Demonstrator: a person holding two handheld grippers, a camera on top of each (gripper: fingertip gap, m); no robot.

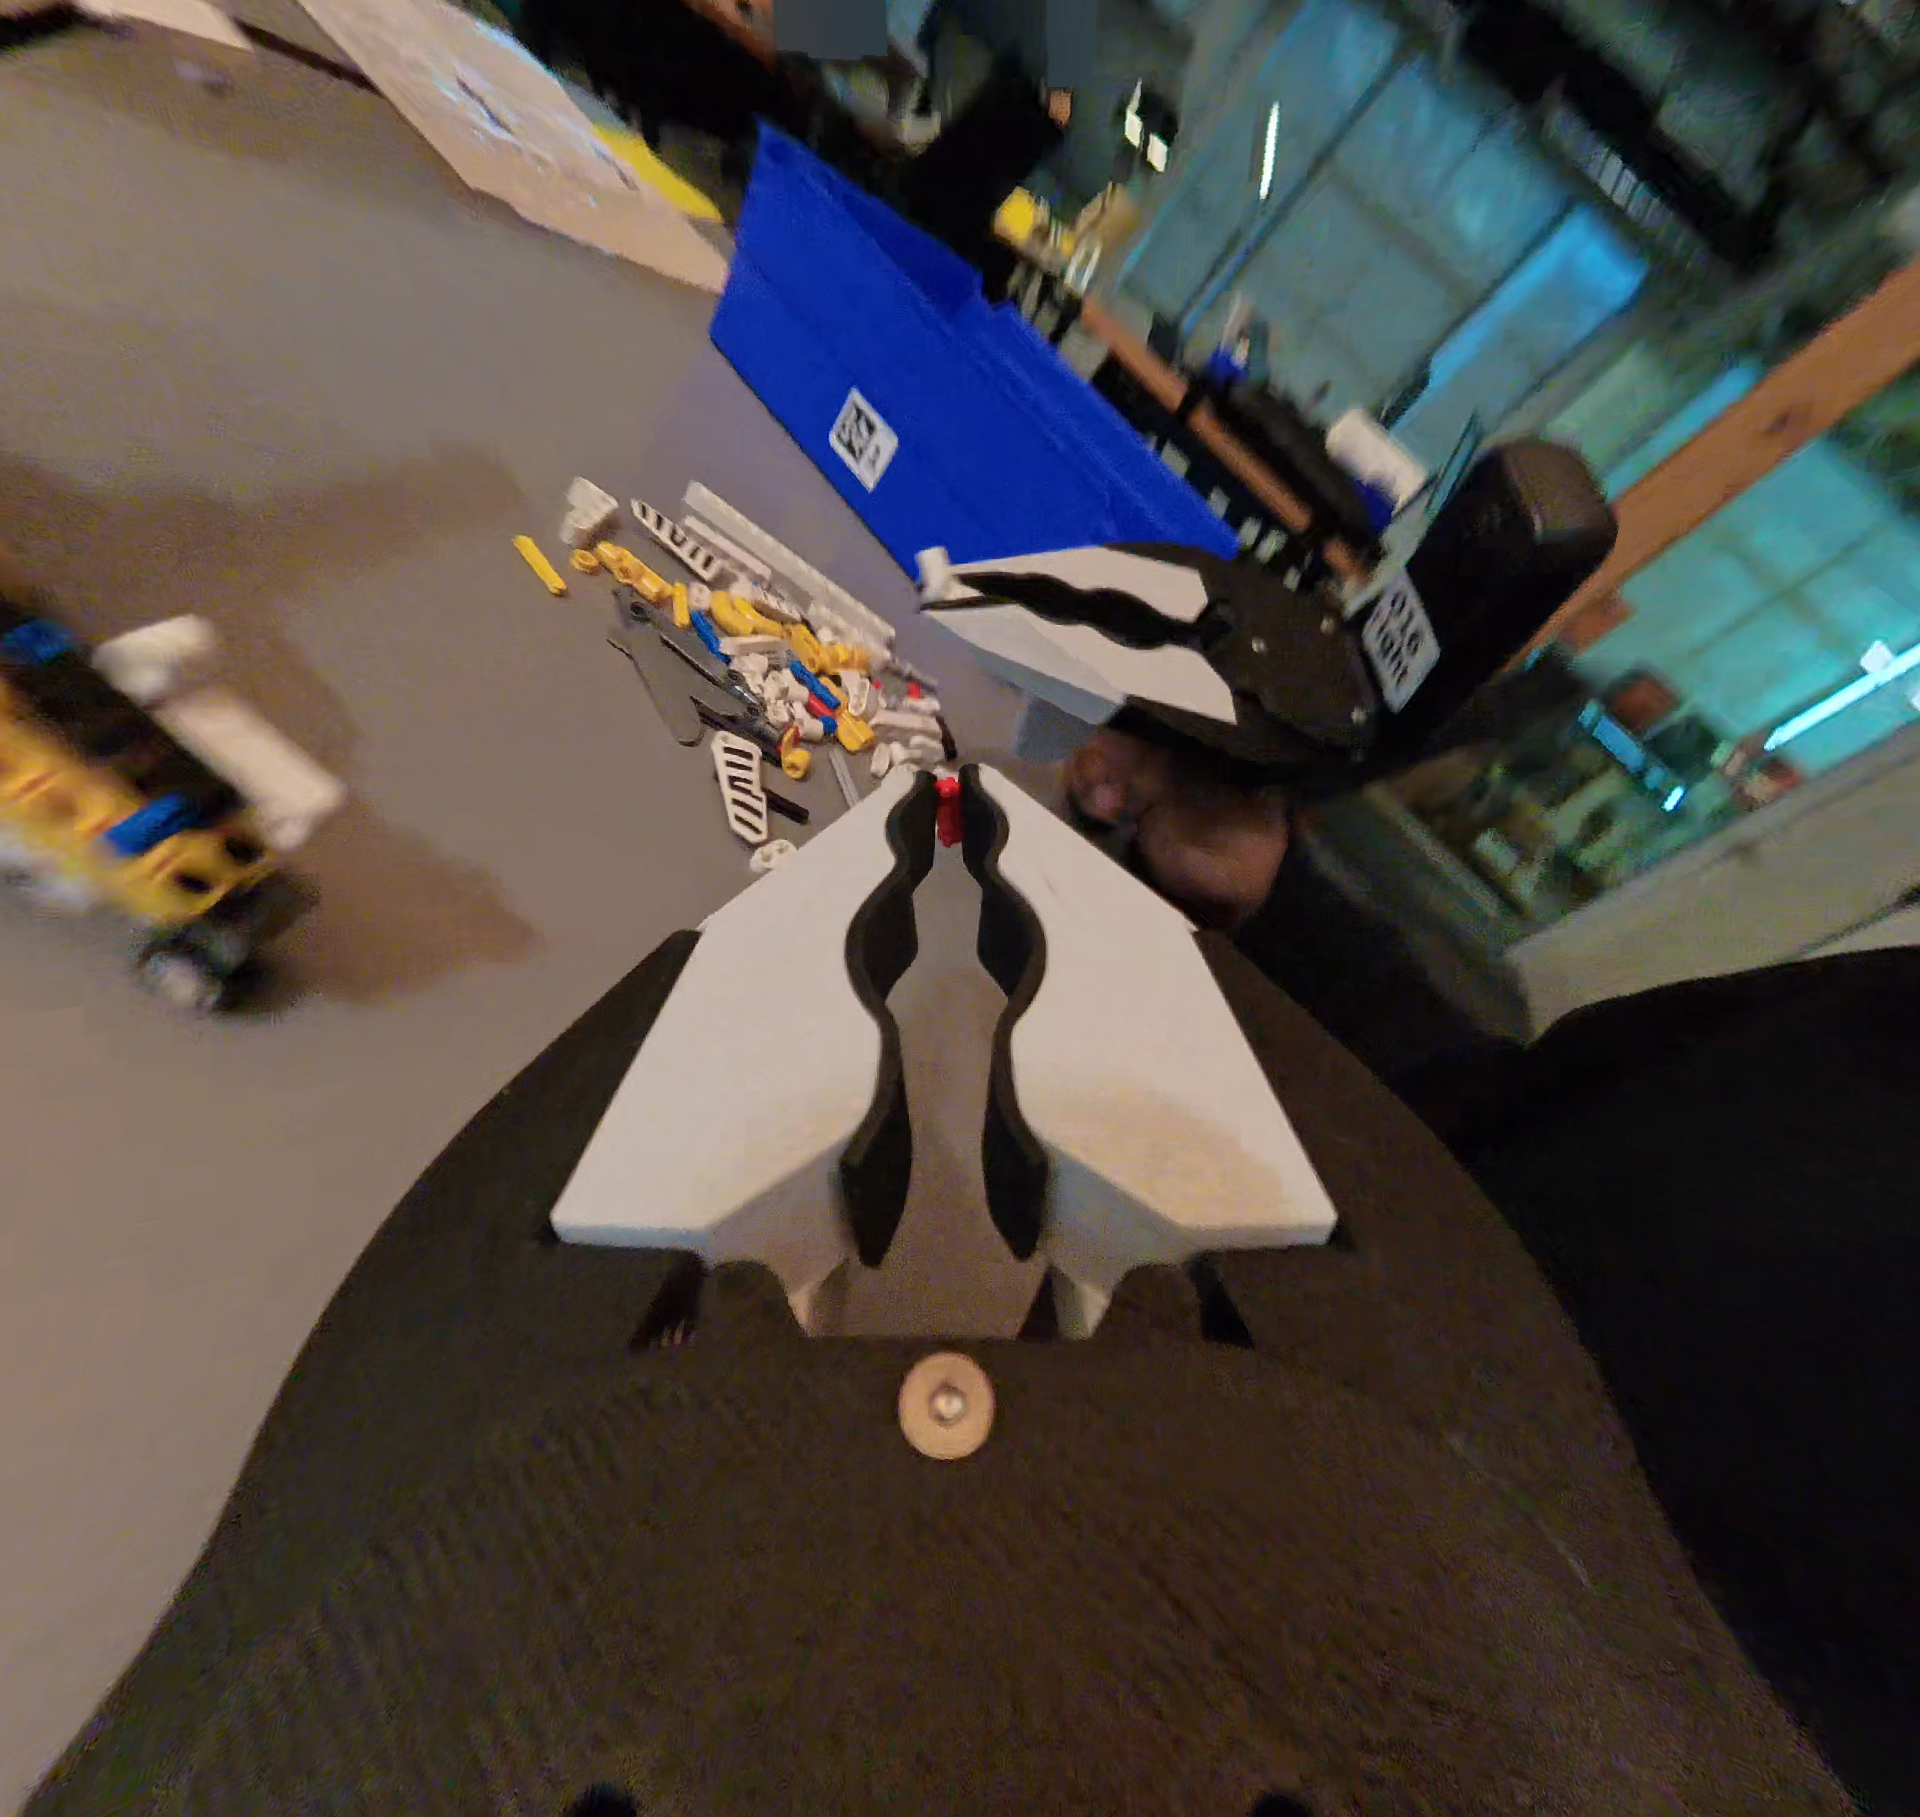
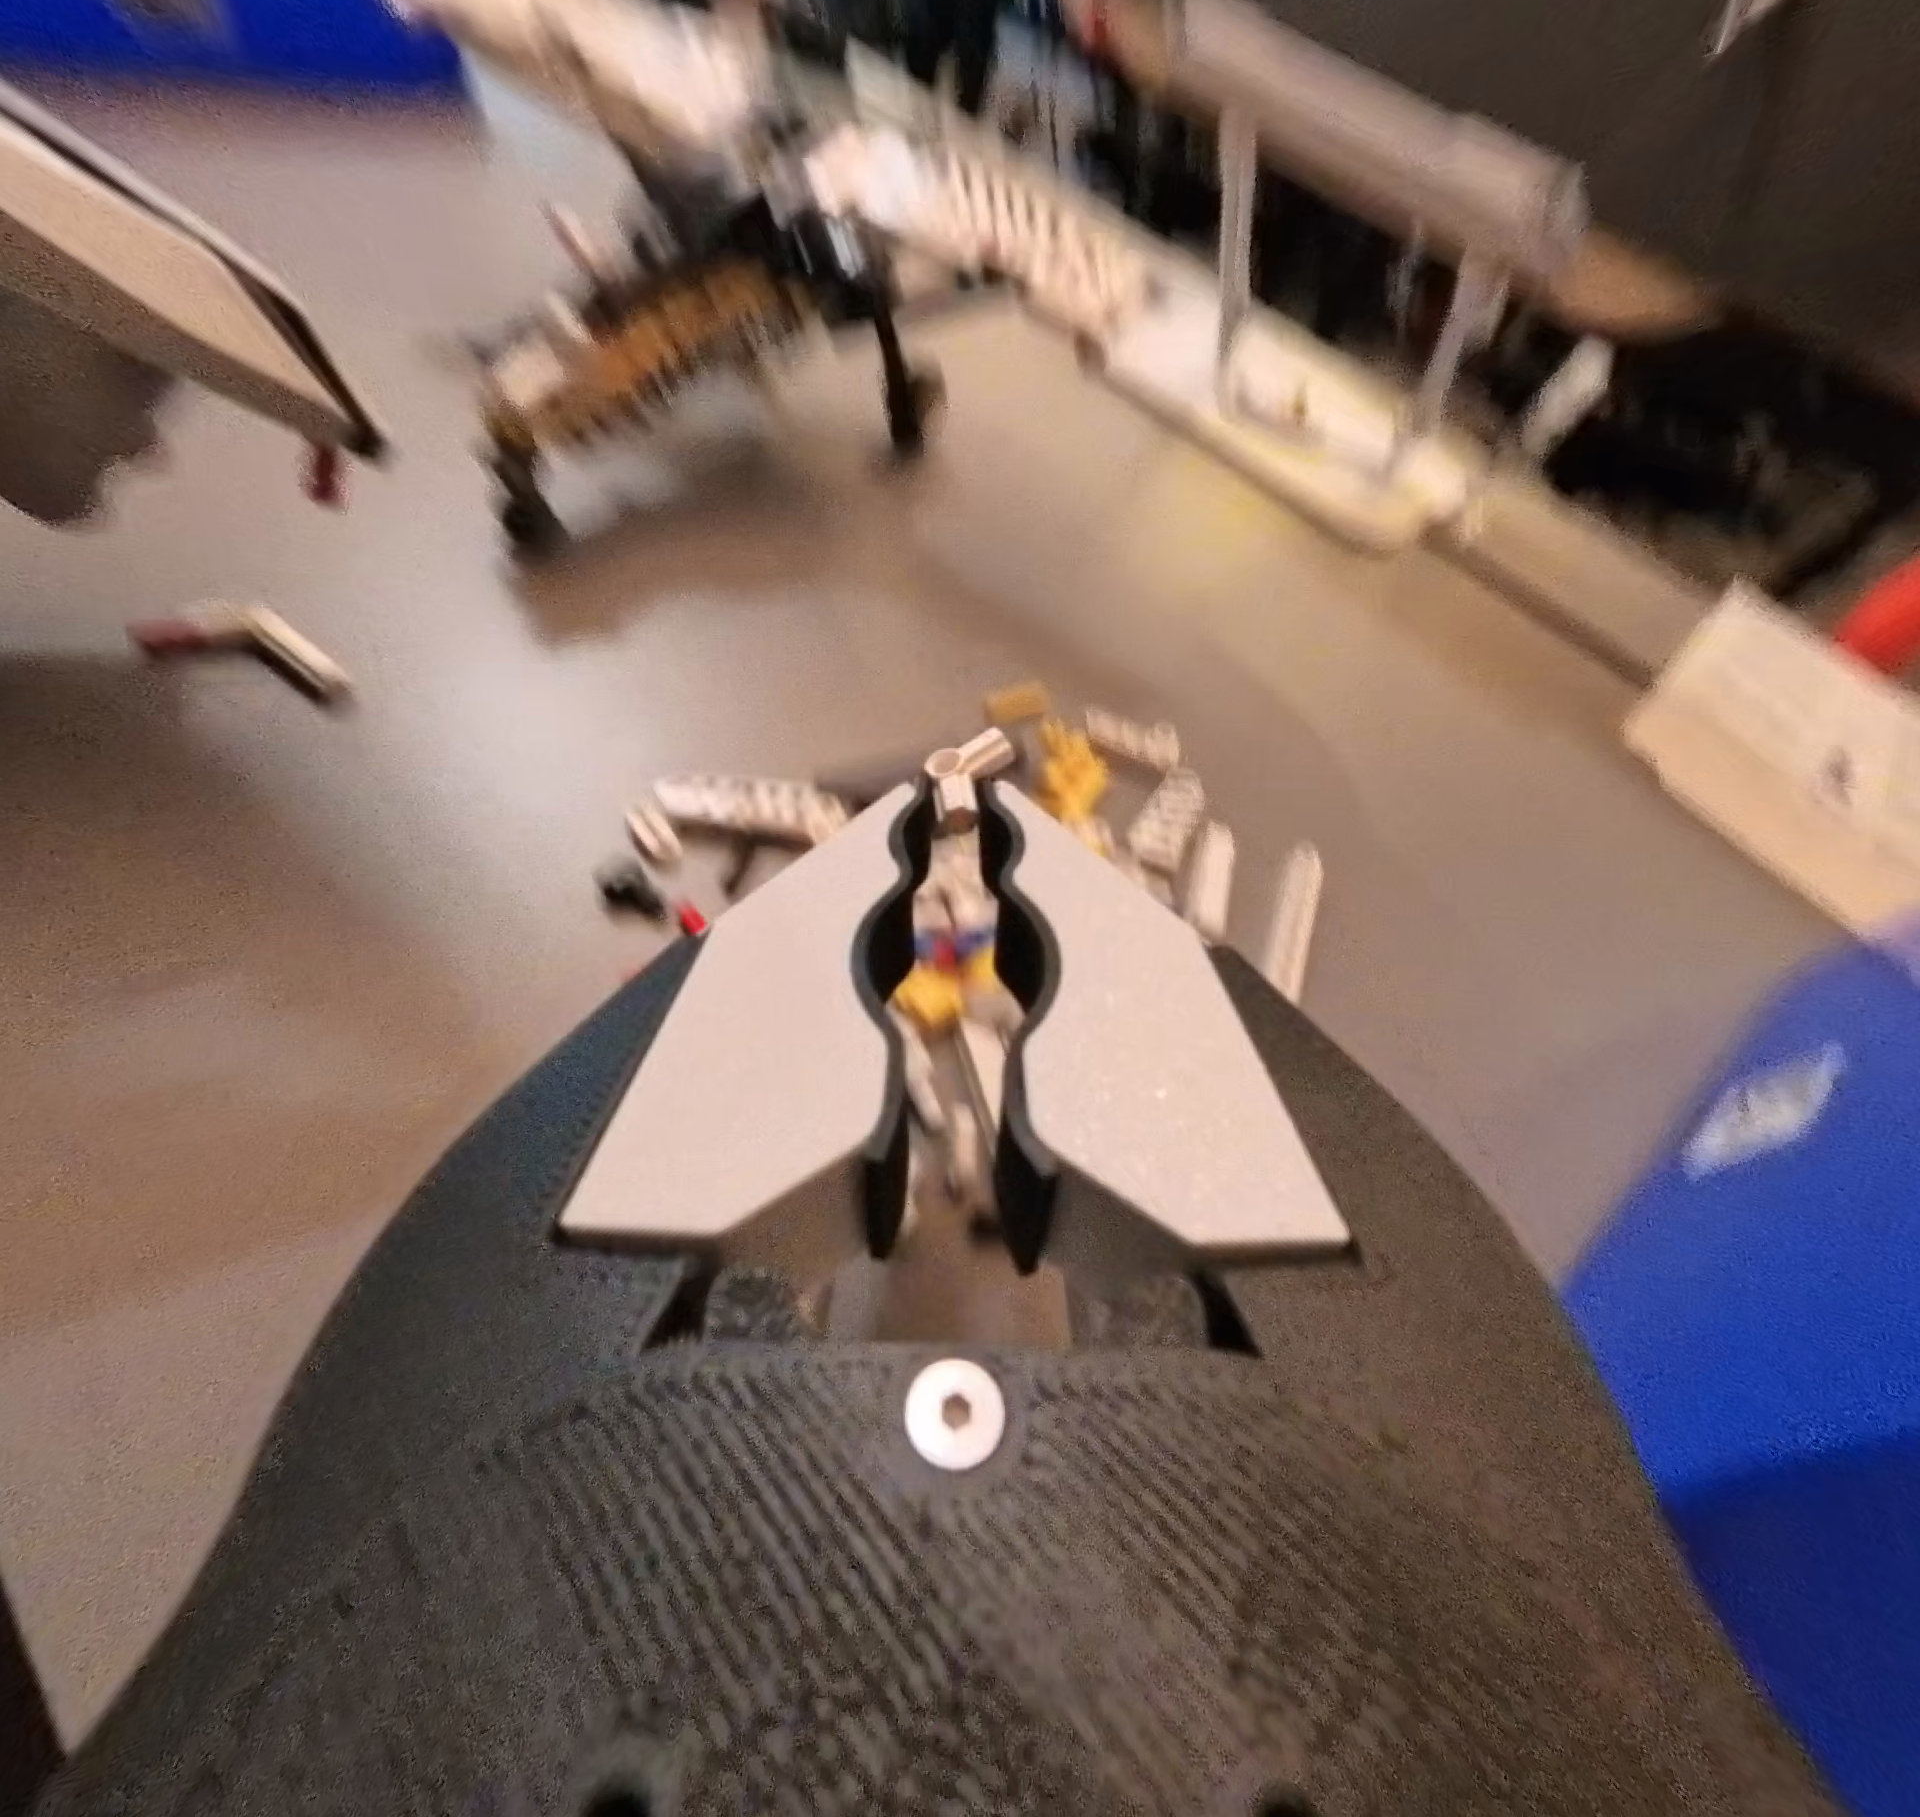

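A half-built yellow toy vehicle (image 1: 125, 801) stands at far left on the grey tabletop (image 1: 312, 417). The left tool (image 1: 948, 811) pinches a small red peg (image 1: 947, 811) at its tips, above the loose brick pile (image 1: 748, 645). The right tool (image 2: 958, 811) clamps a pale grey angled connector (image 2: 961, 780), lifted clear, beside a blue bin (image 1: 935, 385).

Both wrist views tilted, low over grey table (image 1: 312, 417); both share loose brick pile (image 1: 769, 645).
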